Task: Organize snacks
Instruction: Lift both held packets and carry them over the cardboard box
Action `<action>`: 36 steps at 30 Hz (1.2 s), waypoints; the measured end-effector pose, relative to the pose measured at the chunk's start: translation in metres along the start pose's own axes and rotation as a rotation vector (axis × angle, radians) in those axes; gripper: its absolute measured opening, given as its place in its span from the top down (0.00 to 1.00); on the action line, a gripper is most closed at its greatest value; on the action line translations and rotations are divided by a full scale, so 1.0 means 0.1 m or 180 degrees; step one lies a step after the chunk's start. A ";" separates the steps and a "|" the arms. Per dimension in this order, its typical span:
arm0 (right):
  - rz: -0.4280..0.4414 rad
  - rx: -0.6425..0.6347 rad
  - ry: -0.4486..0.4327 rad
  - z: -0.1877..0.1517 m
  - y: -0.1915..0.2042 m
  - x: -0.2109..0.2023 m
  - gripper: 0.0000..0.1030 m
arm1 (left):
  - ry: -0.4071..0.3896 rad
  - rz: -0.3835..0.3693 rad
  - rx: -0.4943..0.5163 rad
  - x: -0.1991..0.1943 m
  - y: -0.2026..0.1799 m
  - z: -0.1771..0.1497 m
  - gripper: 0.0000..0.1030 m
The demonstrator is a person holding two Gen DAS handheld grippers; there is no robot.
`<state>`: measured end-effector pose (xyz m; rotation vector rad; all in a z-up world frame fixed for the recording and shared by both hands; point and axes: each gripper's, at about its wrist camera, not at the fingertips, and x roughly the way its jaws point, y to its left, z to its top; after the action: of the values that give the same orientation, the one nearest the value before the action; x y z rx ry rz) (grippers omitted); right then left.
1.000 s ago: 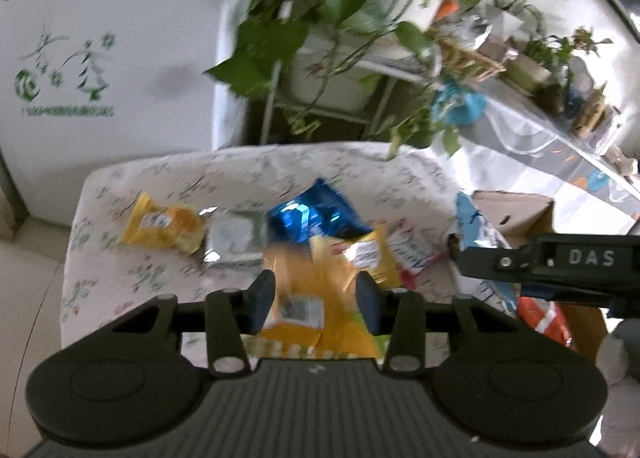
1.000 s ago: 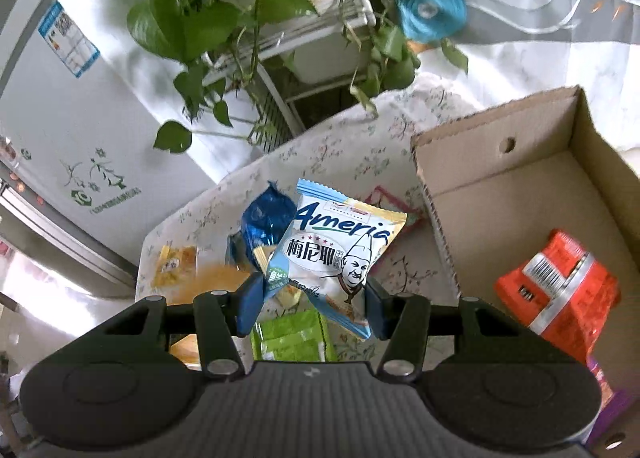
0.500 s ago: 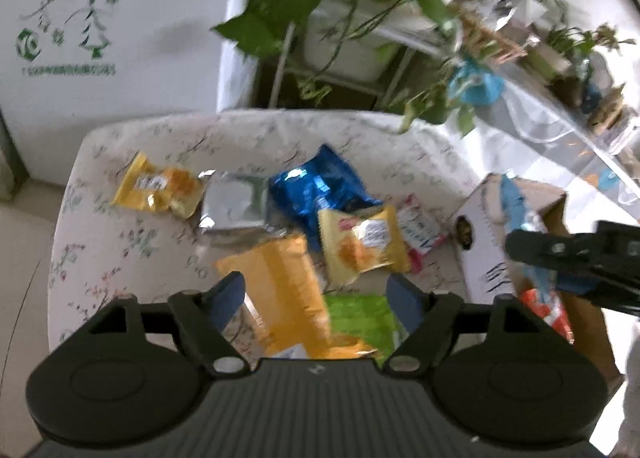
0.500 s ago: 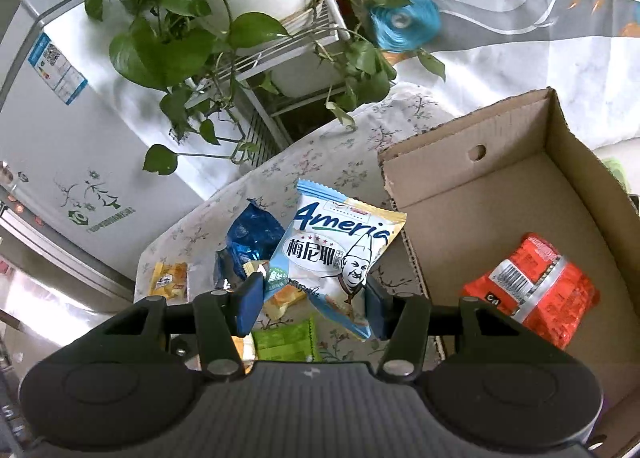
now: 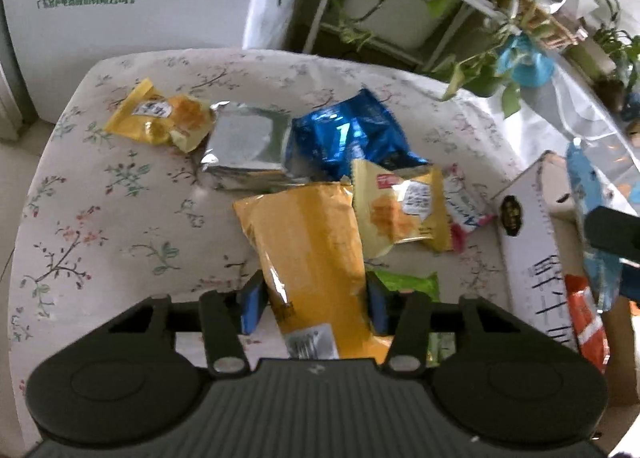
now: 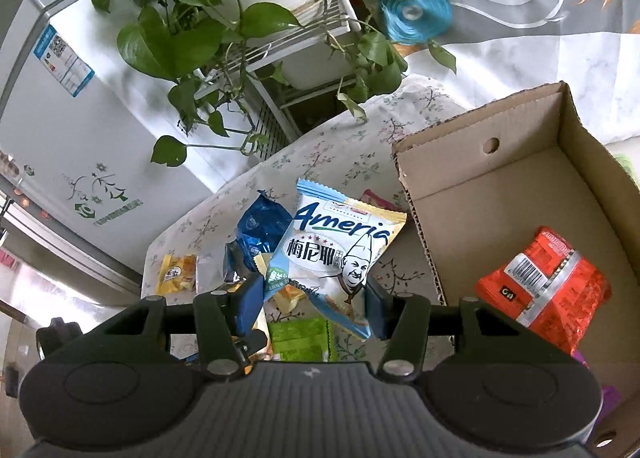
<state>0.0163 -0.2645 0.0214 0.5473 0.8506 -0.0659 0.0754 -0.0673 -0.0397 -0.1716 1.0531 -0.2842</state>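
Observation:
My left gripper (image 5: 314, 308) has its jaws on either side of a large orange-yellow snack bag (image 5: 308, 250) that lies on the floral table (image 5: 100, 194). Whether the pads press it I cannot tell. Beyond lie a small yellow pack (image 5: 400, 210), a blue foil bag (image 5: 352, 138), a silver pack (image 5: 248, 146) and another yellow pack (image 5: 160, 118). My right gripper (image 6: 314, 308) is shut on a white and blue Ameria pack (image 6: 336, 254), held in the air left of the cardboard box (image 6: 520, 194). A red pack (image 6: 544, 282) lies in the box.
A green pack (image 5: 404, 282) lies by the left gripper's right finger, a pink-edged white pack (image 5: 460, 206) near the box wall (image 5: 528, 258). A plant rack (image 6: 280, 38) and a white fridge (image 6: 80, 138) stand behind the table. A grey-clothed table (image 6: 520, 30) is at the far right.
My left gripper opened, moved forward and down, and now brackets the orange-yellow bag. My right gripper has carried the Ameria pack slightly toward the box.

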 end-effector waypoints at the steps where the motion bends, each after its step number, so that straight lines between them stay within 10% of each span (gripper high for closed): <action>1: 0.0002 0.0002 -0.0007 0.00 -0.01 -0.01 0.43 | -0.0037 -0.0023 0.0015 -0.05 -0.03 0.00 0.53; 12: 0.0074 0.0256 -0.0276 0.17 -0.27 -0.29 0.43 | -0.0661 -0.0307 0.0497 -0.74 -0.47 0.01 0.53; 27: -0.0070 0.0362 -0.0566 0.36 -0.88 -0.72 0.43 | -0.0599 -0.0856 0.0729 -0.93 -1.25 -0.35 0.59; 36: -0.0125 0.0489 -0.0538 0.35 -1.07 -0.80 0.42 | -0.0405 -0.0740 0.0883 -0.83 -1.49 -0.52 0.52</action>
<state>-0.0413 -0.3860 0.0521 0.6597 0.6946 -0.2120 -0.0303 -0.1827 0.0450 -0.0608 0.8579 -0.6177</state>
